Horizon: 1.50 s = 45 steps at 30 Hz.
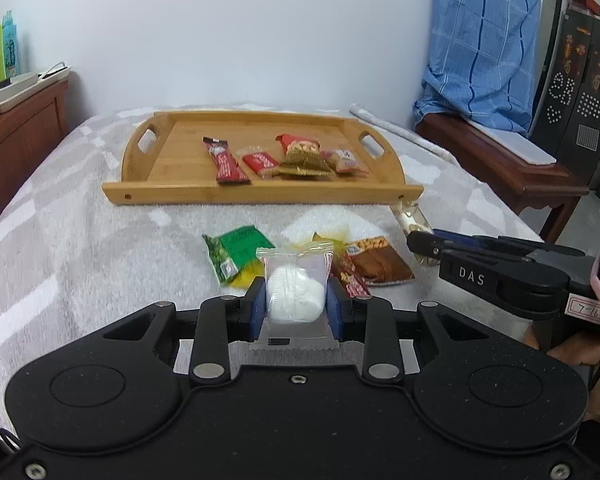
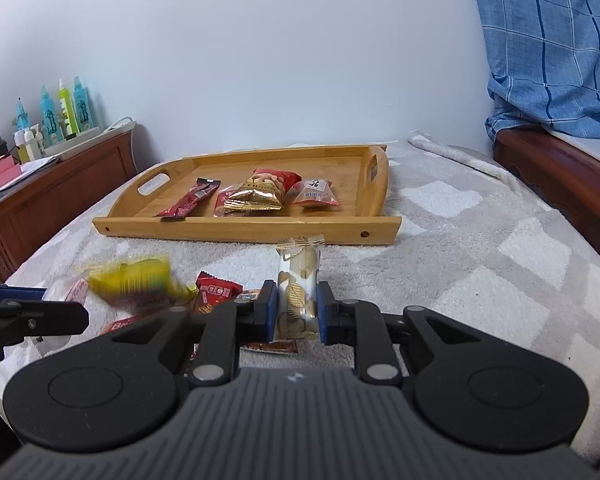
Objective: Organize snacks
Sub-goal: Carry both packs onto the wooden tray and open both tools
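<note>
My left gripper (image 1: pixel 296 298) is shut on a clear packet holding a white round snack (image 1: pixel 296 294), lifted above the grey towel. My right gripper (image 2: pixel 298 306) is shut on a white-and-gold wrapped snack (image 2: pixel 300 280) that stands upright between the pads. The bamboo tray (image 1: pixel 260 194) lies ahead with several snacks in it: a dark red stick (image 1: pixel 226 162), a small red packet (image 1: pixel 260 162), a gold-and-red nut bag (image 1: pixel 302 160) and a pink packet (image 1: pixel 346 160). Loose on the towel lie a green packet (image 1: pixel 234 252) and a brown packet (image 1: pixel 380 260).
A wooden cabinet (image 2: pixel 52 192) with bottles stands at the left. A wooden bench (image 1: pixel 500 164) with a blue checked cloth stands at the right. A rolled white towel (image 1: pixel 400 132) lies behind the tray. In the left wrist view the right gripper (image 1: pixel 424 252) reaches in from the right.
</note>
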### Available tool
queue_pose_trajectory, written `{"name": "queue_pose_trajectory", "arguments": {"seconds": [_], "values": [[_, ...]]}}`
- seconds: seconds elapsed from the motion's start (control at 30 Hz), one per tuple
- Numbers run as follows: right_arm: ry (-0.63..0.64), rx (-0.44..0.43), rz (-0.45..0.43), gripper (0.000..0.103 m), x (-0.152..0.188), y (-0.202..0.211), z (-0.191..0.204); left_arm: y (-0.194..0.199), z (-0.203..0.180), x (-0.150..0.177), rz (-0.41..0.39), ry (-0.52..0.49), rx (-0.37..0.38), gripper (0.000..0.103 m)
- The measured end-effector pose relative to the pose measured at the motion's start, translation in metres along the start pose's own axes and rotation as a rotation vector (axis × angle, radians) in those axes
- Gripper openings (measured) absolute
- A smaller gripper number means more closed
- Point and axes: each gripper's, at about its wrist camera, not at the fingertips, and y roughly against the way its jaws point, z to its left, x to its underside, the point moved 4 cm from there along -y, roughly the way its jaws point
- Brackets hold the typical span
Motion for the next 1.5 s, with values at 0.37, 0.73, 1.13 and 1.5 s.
{"name": "queue_pose_trajectory", "arguments": {"seconds": [0.37, 0.73, 1.13, 1.5], "values": [[-0.031, 0.02, -0.015, 0.024, -0.046, 0.008, 0.002, 0.0, 0.011, -0.045, -0.058, 0.009, 0.008, 0.029], [-0.006, 0.004, -0.103, 0.024, -0.126, -0.013, 0.01, -0.024, 0.042, -0.12, -0.109, 0.06, 0.013, 0.029], [-0.12, 0.026, -0.066, 0.024, -0.12, -0.095, -0.043, -0.115, 0.089, -0.149, 0.002, 0.126, -0.083, 0.029], [-0.084, 0.086, 0.045, 0.025, -0.103, -0.142, -0.052, -0.181, 0.104, -0.138, 0.118, 0.161, -0.172, 0.029]]}}
